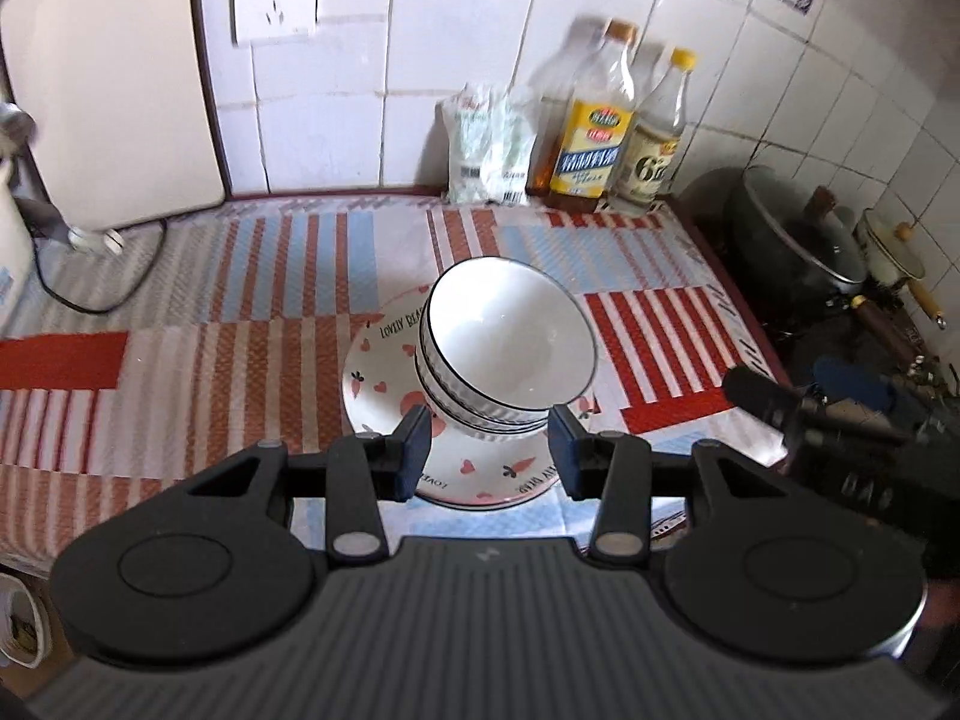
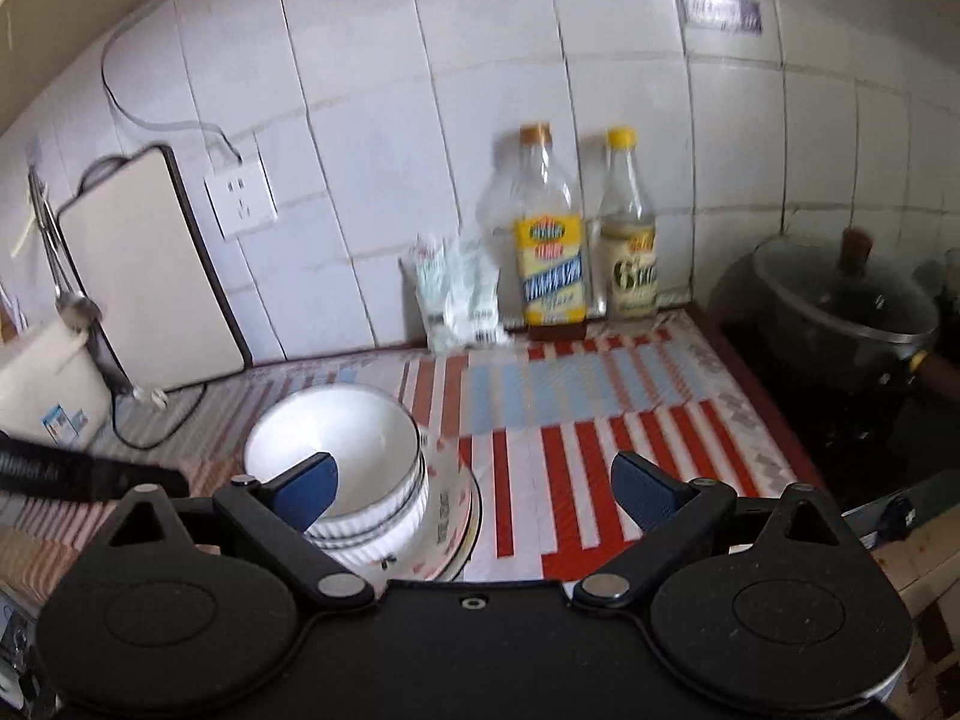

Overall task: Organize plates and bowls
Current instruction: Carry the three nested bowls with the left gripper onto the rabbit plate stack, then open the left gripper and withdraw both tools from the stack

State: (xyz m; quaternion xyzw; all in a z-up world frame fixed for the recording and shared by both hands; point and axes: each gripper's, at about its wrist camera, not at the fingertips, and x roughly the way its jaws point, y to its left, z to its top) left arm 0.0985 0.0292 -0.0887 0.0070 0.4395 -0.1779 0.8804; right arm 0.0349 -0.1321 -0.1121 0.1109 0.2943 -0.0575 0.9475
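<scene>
Both tongs are empty: the left gripper (image 1: pixel 489 450) part-open, the right gripper (image 2: pixel 474 489) wide. Mid-frame, stacked bowls (image 1: pixel 510 348) sit off-centre on the plates (image 1: pixel 384 372). A nudge from either could probably tip the stack off the cloth (image 1: pixel 180 300).

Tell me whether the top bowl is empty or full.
Empty. The top bowl shows a bare white inside, stacked upright on the plates.

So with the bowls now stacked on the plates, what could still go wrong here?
1. The bowls sit tilted and off-centre on the plates; a nudge could slide or topple them.
2. The left claw hangs open just in front of the stack, so a careless move could clip it.
3. The right claw, also open, is close beside it.
</scene>
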